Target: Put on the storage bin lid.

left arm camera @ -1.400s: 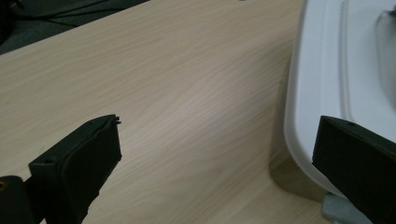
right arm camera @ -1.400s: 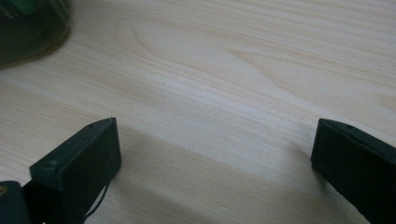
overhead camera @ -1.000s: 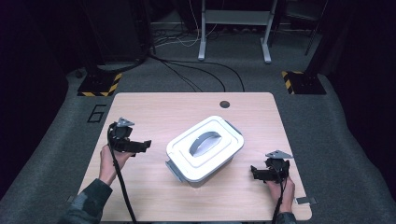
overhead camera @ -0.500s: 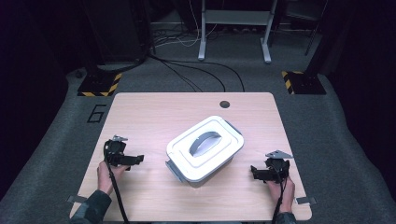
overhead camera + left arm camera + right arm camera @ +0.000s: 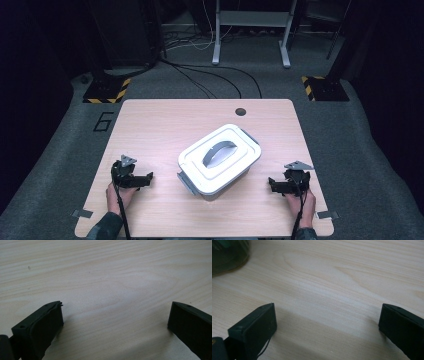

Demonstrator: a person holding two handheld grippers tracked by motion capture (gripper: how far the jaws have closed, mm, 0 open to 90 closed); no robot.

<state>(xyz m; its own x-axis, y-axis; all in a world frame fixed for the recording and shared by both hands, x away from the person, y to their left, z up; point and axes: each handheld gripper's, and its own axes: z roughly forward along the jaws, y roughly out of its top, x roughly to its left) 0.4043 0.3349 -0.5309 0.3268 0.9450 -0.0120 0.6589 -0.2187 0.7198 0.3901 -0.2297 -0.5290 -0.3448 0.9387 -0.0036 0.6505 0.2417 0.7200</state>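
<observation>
Your left gripper (image 5: 142, 179) has come down and back toward you: a second ago it was up near the table's left edge, level with the box, and half a second ago partway down; now it sits low by your near-left corner. Your right gripper (image 5: 276, 184) hasn't budged, parked near the front-right of the table (image 5: 165, 120).

The box (image 5: 220, 159) stays put in the middle of the table, set at a slant, well apart from both grippers and lying between them. It's a white rectangular container with rounded corners, a smooth stepped lid, a grey arched handle (image 5: 218, 150) across the top, and grey clasps at its ends. The tabletop is pale wood-grain laminate with rounded corners and a dark round grommet hole (image 5: 240, 111) near the far edge.

Both your hands come in from the bottom, each gripper pointing inward toward the box, the grey three-cornered plates on top. In the left gripper view your jaws stand wide apart, matte black blocks low over bare wood grain, nothing between them. Same story in the right gripper view: jaws spread wide, empty, with a dark blurred corner of something at the upper left, too soft to make out.
</observation>
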